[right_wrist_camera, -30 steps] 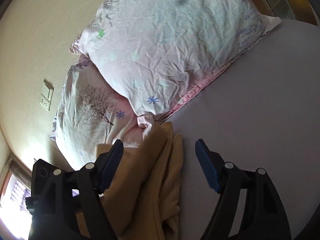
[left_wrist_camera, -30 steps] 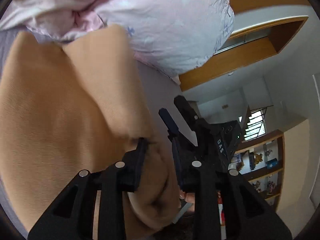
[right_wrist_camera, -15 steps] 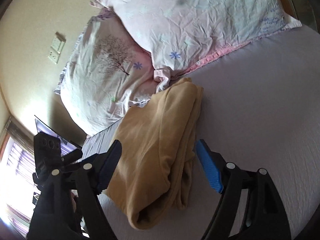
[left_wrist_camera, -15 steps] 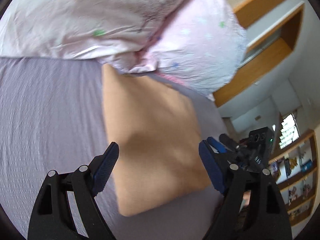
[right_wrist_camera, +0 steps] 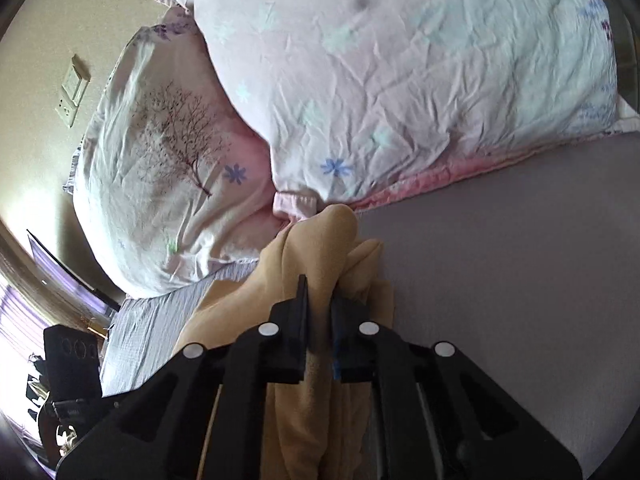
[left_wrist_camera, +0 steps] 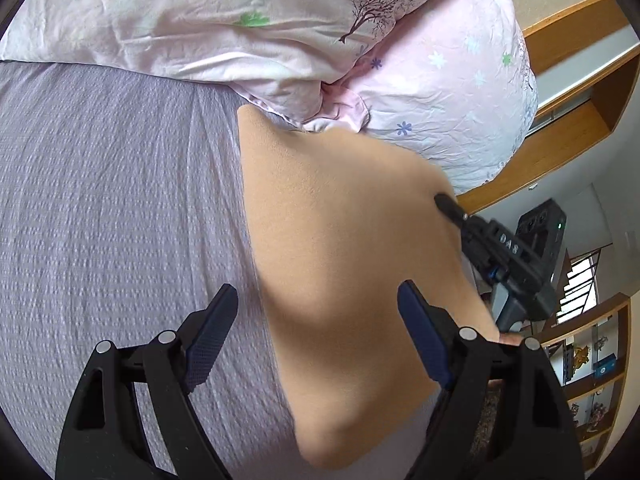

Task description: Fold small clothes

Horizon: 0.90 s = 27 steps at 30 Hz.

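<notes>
A tan garment (left_wrist_camera: 340, 248) lies folded on the lilac bed sheet (left_wrist_camera: 112, 208), its far end touching the pillows. My left gripper (left_wrist_camera: 316, 340) is open and empty, held just above the garment's near part. My right gripper (right_wrist_camera: 320, 304) is shut on a bunched edge of the tan garment (right_wrist_camera: 320, 248). It also shows in the left wrist view (left_wrist_camera: 448, 204), at the garment's right edge.
Two pink-and-white floral pillows (left_wrist_camera: 280, 40) (right_wrist_camera: 400, 80) lie at the head of the bed. A wooden headboard ledge (left_wrist_camera: 560, 144) and shelves (left_wrist_camera: 592, 380) stand to the right. A wall switch (right_wrist_camera: 74, 88) is on the wall.
My left gripper let go of the garment and opened, and has drawn back a little. My right gripper moved in and shut on the garment's edge.
</notes>
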Each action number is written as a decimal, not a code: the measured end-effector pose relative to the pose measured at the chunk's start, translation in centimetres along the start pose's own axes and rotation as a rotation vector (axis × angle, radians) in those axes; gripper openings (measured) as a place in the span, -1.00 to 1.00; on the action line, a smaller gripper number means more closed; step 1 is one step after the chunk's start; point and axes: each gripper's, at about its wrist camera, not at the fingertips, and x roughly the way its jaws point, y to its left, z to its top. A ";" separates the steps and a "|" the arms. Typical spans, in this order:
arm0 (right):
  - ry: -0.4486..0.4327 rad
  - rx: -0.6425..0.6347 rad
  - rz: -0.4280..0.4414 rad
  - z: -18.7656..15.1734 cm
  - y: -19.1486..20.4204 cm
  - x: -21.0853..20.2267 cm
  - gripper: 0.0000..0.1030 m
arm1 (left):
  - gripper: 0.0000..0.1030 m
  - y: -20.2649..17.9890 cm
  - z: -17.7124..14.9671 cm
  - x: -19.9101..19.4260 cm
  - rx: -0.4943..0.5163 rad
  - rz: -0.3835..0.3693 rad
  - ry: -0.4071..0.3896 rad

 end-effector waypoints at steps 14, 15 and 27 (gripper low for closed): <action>0.276 0.238 0.226 -5.8 -4.3 -1.1 0.70 | 0.55 -0.6 -0.5 2.5 -0.016 -0.070 0.046; 0.281 0.239 0.262 -6.2 -4.2 -1.1 0.21 | 0.28 -0.6 -0.7 2.5 -0.013 -0.062 0.041; 0.342 -0.026 0.333 -7.6 6.5 1.7 -0.16 | -0.17 4.7 -2.4 -7.3 -0.027 -0.046 -0.118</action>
